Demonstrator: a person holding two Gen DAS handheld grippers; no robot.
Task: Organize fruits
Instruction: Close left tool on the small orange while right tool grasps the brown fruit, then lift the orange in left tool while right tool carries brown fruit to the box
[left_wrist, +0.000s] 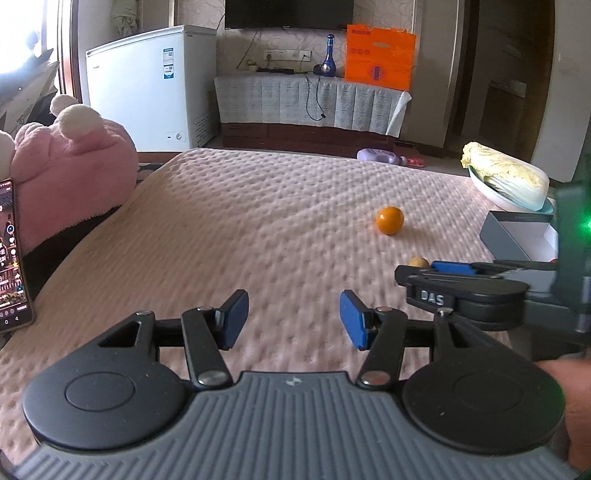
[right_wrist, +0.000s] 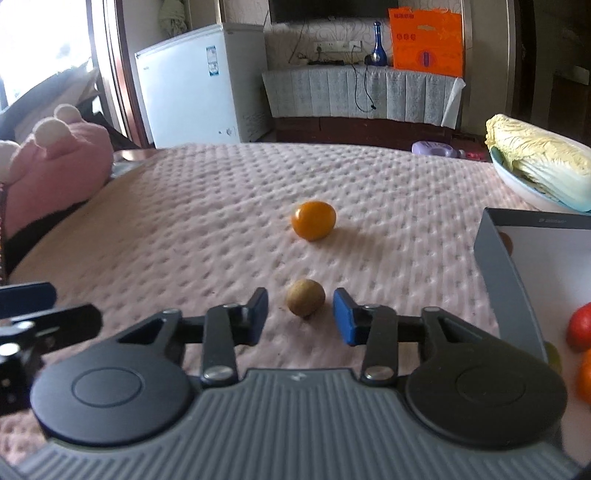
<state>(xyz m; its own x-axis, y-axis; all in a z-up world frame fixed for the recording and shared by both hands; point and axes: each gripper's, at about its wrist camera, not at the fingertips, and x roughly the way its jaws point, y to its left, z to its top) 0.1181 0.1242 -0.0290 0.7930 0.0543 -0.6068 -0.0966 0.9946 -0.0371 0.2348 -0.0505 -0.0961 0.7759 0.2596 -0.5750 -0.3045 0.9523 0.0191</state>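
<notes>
Right gripper (left_wrist: 452, 267), its finger lettered "DAS", parted around small brown fruit (right_wrist: 306, 297), pads untouching

Dimpled pink bedspread (right_wrist: 207, 206), orange fruit (right_wrist: 313, 220), brown fruit (right_wrist: 306, 297), grey box (right_wrist: 506, 280), blue tool pads (right_wrist: 342, 320)

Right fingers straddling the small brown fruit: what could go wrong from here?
1. The small brown fruit is round and sits between the right gripper fingers untouched; uneven closing could squirt it out.
2. It may roll on the soft bedspread toward the orange.
3. The left gripper hovers close; the grippers could collide.
</notes>
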